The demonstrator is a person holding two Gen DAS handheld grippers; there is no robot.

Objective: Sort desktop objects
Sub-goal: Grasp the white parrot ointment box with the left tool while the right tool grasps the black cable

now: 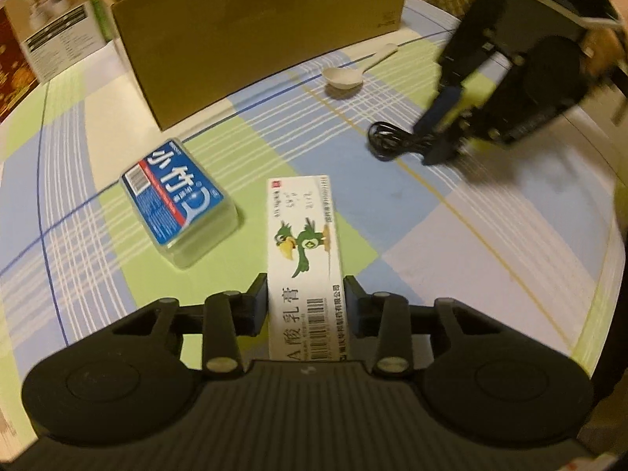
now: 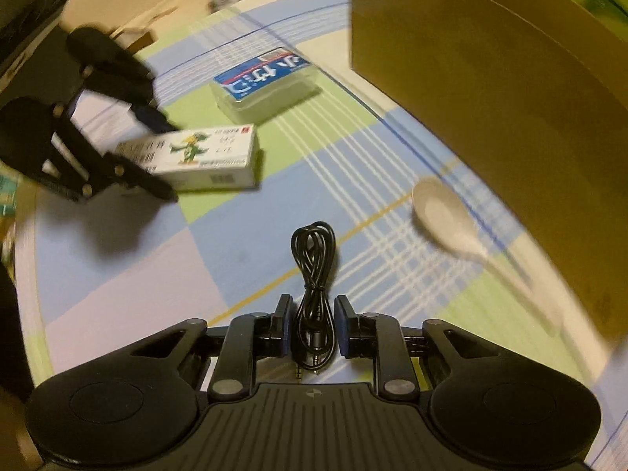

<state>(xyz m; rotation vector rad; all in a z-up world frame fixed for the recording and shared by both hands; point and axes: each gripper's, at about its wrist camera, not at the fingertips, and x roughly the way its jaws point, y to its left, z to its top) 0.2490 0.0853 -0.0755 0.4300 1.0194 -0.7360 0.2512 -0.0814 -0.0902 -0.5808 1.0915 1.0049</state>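
A long white ointment box (image 1: 304, 227) printed with a green bird lies on the checked tablecloth (image 1: 490, 212). My left gripper (image 1: 306, 294) is shut on its near end, a pad pressed to each long side. The right wrist view shows that same box (image 2: 212, 157) and left gripper (image 2: 167, 159) at the left. A coiled black audio cable (image 2: 314, 251) lies lengthwise between the blue pads of my right gripper (image 2: 314, 314), which is shut on it, its plugs toward the camera. From the left wrist camera, the right gripper (image 1: 435, 141) sits over the cable (image 1: 386, 141).
A clear plastic box with a blue label (image 1: 176, 196) (image 2: 263, 78) lies beside the ointment box. A white spoon (image 1: 345, 76) (image 2: 447, 219) rests near a large open cardboard box (image 1: 255, 39) (image 2: 490, 78). Other cartons (image 1: 55, 35) stand at the far left.
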